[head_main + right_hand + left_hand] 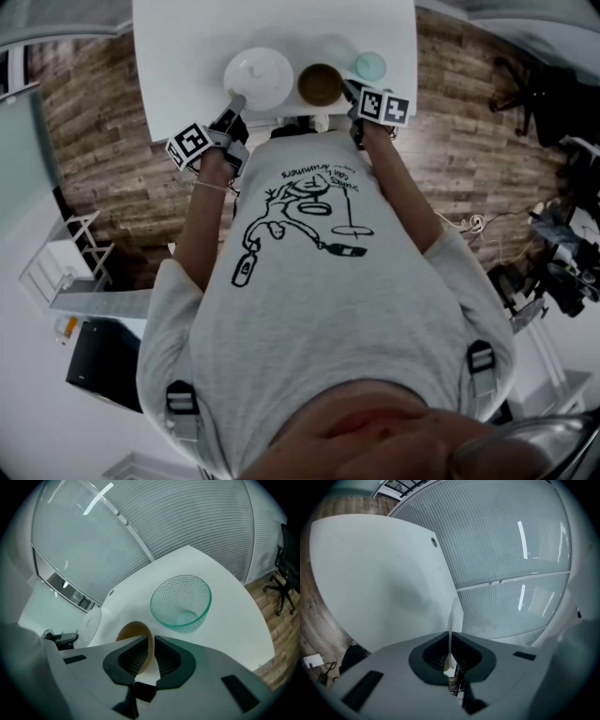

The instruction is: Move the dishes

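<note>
Three dishes are counted at the white table (187,56): one brown bowl (320,84), one white plate (259,77) left of it, one glass bowl (370,66) right of it. The plate's rim is pinched by the left gripper (234,101), the brown bowl's rim by the right gripper (349,91). The lettering on the shirt (309,281) cannot be read.

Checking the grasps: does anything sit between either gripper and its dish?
Nothing visible. The left gripper grips the white plate by its rim, the right gripper the brown bowl; the glass bowl stands apart beyond.

Left gripper (235,100) and right gripper (349,90) reach forward, fingers clamped.
</note>
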